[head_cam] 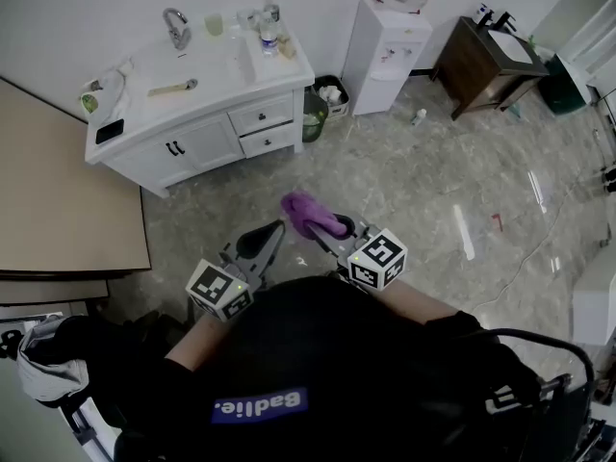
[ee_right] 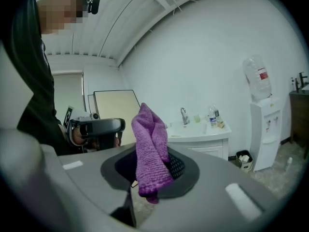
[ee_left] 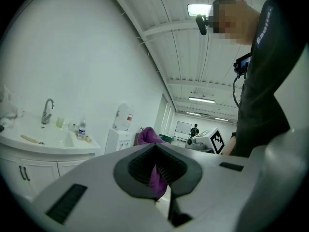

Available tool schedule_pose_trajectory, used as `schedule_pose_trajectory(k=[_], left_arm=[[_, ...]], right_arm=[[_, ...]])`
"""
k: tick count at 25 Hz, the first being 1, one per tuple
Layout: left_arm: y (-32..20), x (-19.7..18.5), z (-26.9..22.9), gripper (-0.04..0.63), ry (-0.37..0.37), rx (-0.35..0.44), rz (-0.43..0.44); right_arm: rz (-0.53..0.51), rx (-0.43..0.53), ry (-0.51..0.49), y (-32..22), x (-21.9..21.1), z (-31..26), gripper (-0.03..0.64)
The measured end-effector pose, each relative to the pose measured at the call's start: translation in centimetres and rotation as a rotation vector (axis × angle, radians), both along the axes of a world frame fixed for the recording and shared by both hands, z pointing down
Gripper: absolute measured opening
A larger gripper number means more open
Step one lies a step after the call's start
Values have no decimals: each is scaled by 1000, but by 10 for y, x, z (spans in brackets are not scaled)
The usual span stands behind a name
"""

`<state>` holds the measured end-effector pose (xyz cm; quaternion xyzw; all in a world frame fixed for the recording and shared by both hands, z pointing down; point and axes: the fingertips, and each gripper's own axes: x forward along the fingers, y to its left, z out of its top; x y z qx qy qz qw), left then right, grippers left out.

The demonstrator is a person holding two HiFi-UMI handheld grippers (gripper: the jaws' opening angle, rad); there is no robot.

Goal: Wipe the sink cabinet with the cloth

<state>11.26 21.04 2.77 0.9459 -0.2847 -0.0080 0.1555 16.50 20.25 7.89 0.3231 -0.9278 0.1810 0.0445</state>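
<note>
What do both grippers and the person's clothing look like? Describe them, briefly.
Left gripper and right gripper: light grey shells, each claw lined with dark ribbed pads. Each carries a white cube with black square markers, left cube, right cube. The person wears a black top with a blue patch.

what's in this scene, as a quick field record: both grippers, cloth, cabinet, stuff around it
right gripper: jaws shut on the purple cloth
cloth state: bunched, sticking up out of the jaws
left gripper: jaws slightly apart; the cloth shows in the gap, contact unclear
sink cabinet: white, doors and drawers shut, across the floor from both grippers, untouched
countertop: faucet, water bottle
beside cabinet: waste bin, water dispenser
</note>
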Motion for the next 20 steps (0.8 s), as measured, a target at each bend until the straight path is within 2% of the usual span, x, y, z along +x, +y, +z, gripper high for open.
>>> schedule_pose_trajectory(k=[12,20], left_arm=[[6,24,-7,-5,-39,28,-49],[12,41,1,-3,-49,14,-146]], right_arm=[[-47,15,-24,5,27,-5,73],[-118,-11,-21,6,46,14,74]])
